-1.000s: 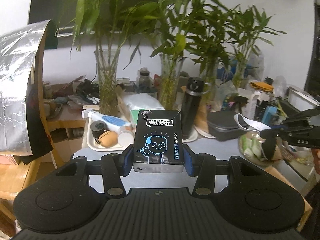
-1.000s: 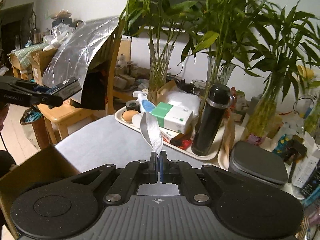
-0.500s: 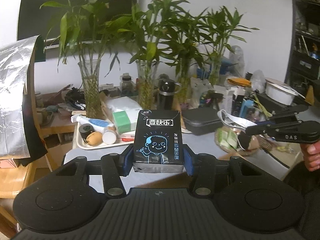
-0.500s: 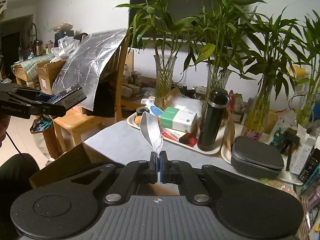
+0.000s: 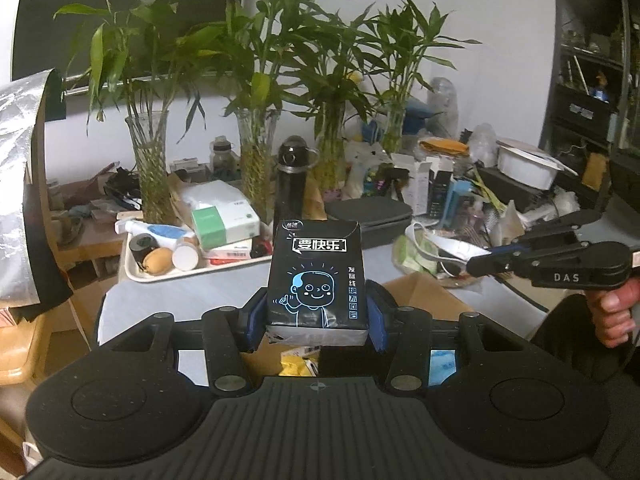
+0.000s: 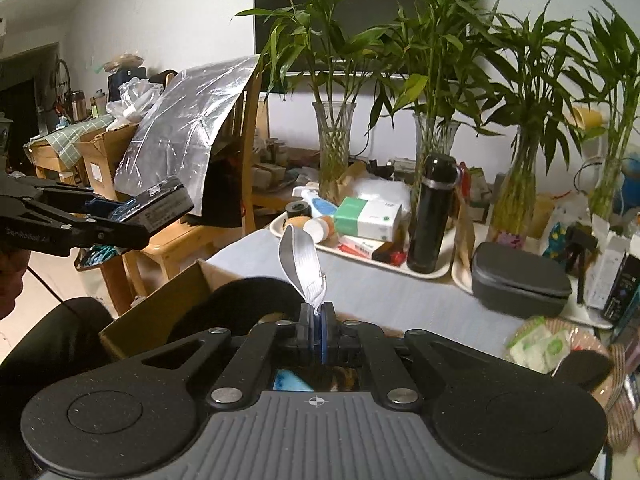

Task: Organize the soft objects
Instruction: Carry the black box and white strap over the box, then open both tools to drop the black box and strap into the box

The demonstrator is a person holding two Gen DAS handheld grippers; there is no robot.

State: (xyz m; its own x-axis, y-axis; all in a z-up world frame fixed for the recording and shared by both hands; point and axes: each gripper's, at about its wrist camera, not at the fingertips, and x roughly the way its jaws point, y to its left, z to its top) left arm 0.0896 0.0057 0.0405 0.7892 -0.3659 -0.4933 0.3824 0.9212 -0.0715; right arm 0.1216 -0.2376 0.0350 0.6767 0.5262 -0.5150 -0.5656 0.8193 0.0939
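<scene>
My left gripper (image 5: 316, 320) is shut on a black tissue pack (image 5: 317, 276) with a cartoon face, held upright above an open cardboard box (image 5: 420, 298). It also shows at the left of the right wrist view (image 6: 160, 206). My right gripper (image 6: 318, 314) is shut on a thin silver-white sachet (image 6: 302, 266) that stands up from the jaws, above the same box (image 6: 160, 308). In the left wrist view the right gripper (image 5: 476, 264) is at the right, with the sachet (image 5: 448, 246) sticking out leftward.
A white tray (image 6: 436, 272) holds a green tissue box (image 6: 366, 218), a black flask (image 6: 430, 216) and small bottles. Glass vases of bamboo (image 6: 334, 148) stand behind. A grey case (image 6: 520, 280) and a bag of green packets (image 6: 538, 346) lie right. A foil-draped chair (image 6: 192, 140) stands left.
Both grippers have pulled back and risen from the table with their loads still held. The cardboard box has come into view below them.
</scene>
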